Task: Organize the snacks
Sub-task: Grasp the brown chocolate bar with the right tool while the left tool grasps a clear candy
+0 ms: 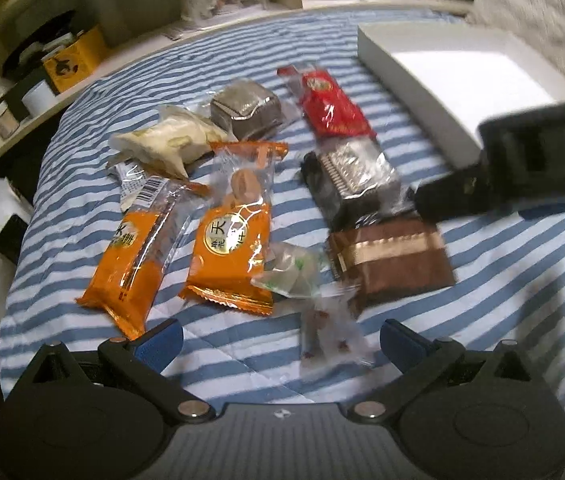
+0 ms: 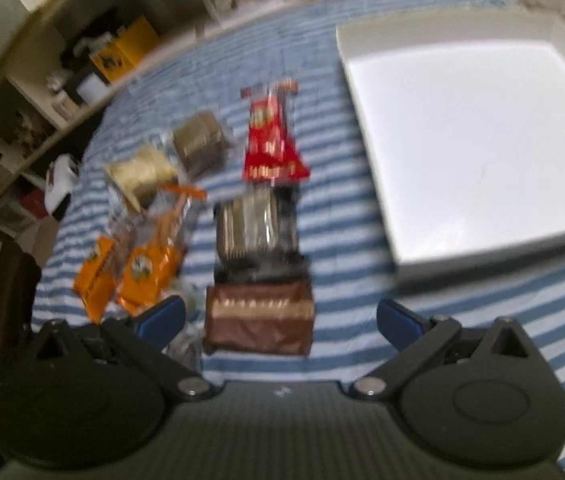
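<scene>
Blue-and-white striped cloth [image 1: 502, 280] covers the surface on which the snacks lie scattered, none yet in the white box [image 2: 470, 140]. In the left wrist view the left gripper [image 1: 282, 340] hovers with its two blue-padded fingers [image 1: 160, 340] spread wide and holding nothing; a small clear wrapper with red dots [image 1: 334, 336] lies between them, just ahead of the tips. Beyond the left finger sit two orange packets [image 1: 230, 248], side by side and nearly touching. A clear packet with green print [image 1: 294, 276] overlaps the nearer orange one's corner. Ahead of the right finger lies one brown packet with a gold band [image 1: 390, 264], then one dark packet with a silvery tray [image 1: 354, 184] touching it, then one red packet [image 1: 334, 108] farther on. Farther left are one dark brown cake in clear wrap [image 1: 246, 108] and one pale cream packet [image 1: 166, 144], with a further wrapper half hidden under it. The right gripper [image 2: 282, 320] reaches in from the right of that view; its own camera, badly blurred, shows its fingers [image 2: 398, 322] also wide apart and empty, the brown packet between them just past the tips. The white box lies well beyond the right finger, open and bare inside. Shelves [image 1: 22, 80] stand past the surface's far edge.
</scene>
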Tool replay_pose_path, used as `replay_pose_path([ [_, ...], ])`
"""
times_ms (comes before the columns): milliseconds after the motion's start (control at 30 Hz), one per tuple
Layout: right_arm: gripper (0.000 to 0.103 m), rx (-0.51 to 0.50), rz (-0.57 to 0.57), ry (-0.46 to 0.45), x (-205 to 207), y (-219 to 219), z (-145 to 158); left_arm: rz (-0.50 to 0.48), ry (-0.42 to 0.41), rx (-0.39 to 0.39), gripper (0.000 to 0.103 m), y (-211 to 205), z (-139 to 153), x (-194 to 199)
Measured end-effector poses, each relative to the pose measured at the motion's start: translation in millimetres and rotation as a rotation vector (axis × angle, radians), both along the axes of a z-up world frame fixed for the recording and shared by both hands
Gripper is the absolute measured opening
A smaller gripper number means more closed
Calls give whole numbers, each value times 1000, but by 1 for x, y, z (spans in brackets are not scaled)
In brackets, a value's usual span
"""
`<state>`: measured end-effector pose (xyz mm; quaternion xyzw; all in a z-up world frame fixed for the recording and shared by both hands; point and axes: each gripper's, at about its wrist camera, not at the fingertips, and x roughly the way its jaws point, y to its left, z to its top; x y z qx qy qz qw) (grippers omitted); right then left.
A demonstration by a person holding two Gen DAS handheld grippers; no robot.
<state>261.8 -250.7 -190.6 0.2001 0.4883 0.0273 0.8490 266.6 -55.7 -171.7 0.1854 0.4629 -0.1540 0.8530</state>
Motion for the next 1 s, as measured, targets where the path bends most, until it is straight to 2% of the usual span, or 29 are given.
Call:
replay_pose_path([
  [167, 103, 44, -35, 81, 15, 9, -31, -10, 61, 41, 103, 6, -25, 12],
  [333, 103, 114, -96, 101, 24, 9, -48, -26, 74, -7, 103, 16, -31, 14],
  [500, 103, 53, -71, 54, 27, 21, -45, -17, 64, -13, 103, 16, -31, 13],
  [667, 103, -13, -34, 24, 22, 27, -44, 58, 115, -25, 103, 15, -21, 9],
  [733, 98, -26, -30, 23, 21, 27, -43, 61, 122, -51, 103, 15, -15, 1],
  [800, 91, -23, -26, 18, 21, 27, -43, 48, 128, -90, 98, 13, -10, -7],
  [833, 83, -20, -19, 13, 19, 24, -42, 42, 126, -107, 93, 11, -8, -10],
  [933, 74, 7, -2, 11, 16, 19, -38, 49, 109, -130, 80, 8, -2, -14],
  [1000, 72, 25, 8, 16, 13, 13, -35, 69, 98, -133, 74, 8, -2, -13],
])
